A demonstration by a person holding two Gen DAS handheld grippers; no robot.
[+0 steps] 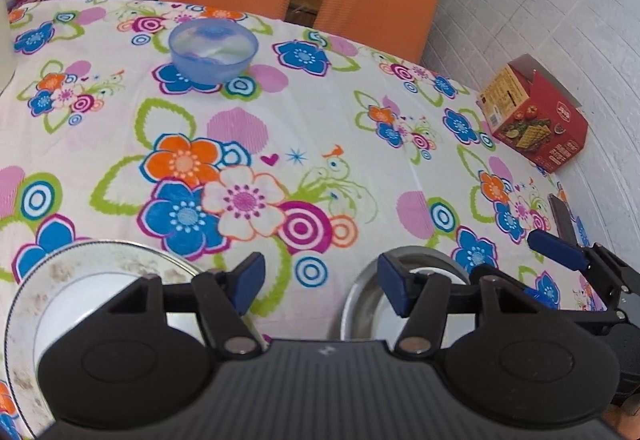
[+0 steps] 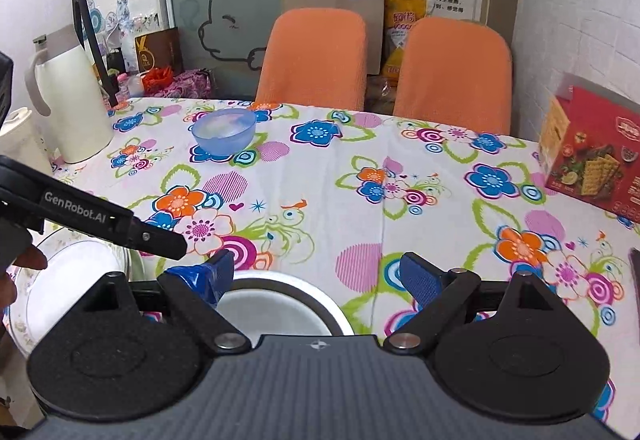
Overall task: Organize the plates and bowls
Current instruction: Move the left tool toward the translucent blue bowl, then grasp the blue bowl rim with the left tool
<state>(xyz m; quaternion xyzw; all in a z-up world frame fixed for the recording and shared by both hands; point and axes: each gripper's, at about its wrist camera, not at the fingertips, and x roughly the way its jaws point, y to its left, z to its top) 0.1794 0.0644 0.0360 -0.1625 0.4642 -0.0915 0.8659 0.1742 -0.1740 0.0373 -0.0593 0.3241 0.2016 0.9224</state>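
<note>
Two grippers hover low over the flowered tablecloth (image 1: pixel 360 128), both with jaws apart and gripping nothing. Left gripper (image 1: pixel 322 286) sits between a white patterned plate (image 1: pixel 60 280) at the near left and a steel bowl (image 1: pixel 360 304) just right of centre. Right gripper (image 2: pixel 316 276) hangs over that bowl's rim (image 2: pixel 280 280) — the plate (image 2: pixel 72 280) lies beside it. Well apart, near two orange chairs (image 2: pixel 316 56), stands a translucent blue bowl (image 1: pixel 212 50); a red cracker box (image 1: pixel 536 120) rests at the right edge.
</note>
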